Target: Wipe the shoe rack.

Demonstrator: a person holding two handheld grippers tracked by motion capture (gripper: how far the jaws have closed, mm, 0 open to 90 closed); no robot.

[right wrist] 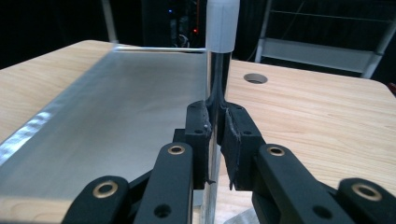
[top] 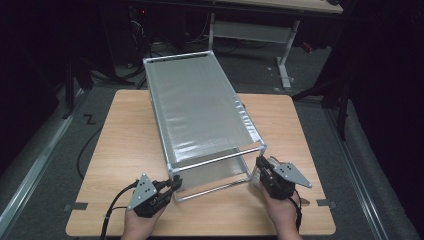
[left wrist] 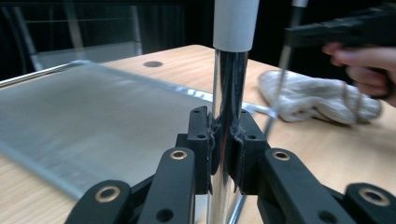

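Wooden table (top: 125,150) carries a two-tier metal shelf rack (top: 197,107), long axis running away from the person, its near end standing between the two hand-held grippers. Rack: chrome tube frame, grey ribbed shelf panels on the upper and lower tiers, white plastic caps on the post tops. Left gripper (top: 173,185) sits at the rack's near left corner; in the left gripper view its jaws are closed tight on the chrome corner post (left wrist: 227,93), pads pressed against both sides of the tube, with the white cap (left wrist: 235,23) directly above the grip and the lower shelf panel (left wrist: 93,107) stretching off to the left of the jaws. Right gripper (top: 261,167) sits at the near right corner; in the right gripper view its jaws are likewise clamped on that corner's chrome post (right wrist: 215,84), white cap (right wrist: 222,25) above, shelf panel (right wrist: 121,107) to the left of the jaws, bare tabletop to the right. Beyond the left gripper's post, the left gripper view shows a crumpled off-white cloth (left wrist: 317,98) lying on the table, just under the person's other hand (left wrist: 362,65).
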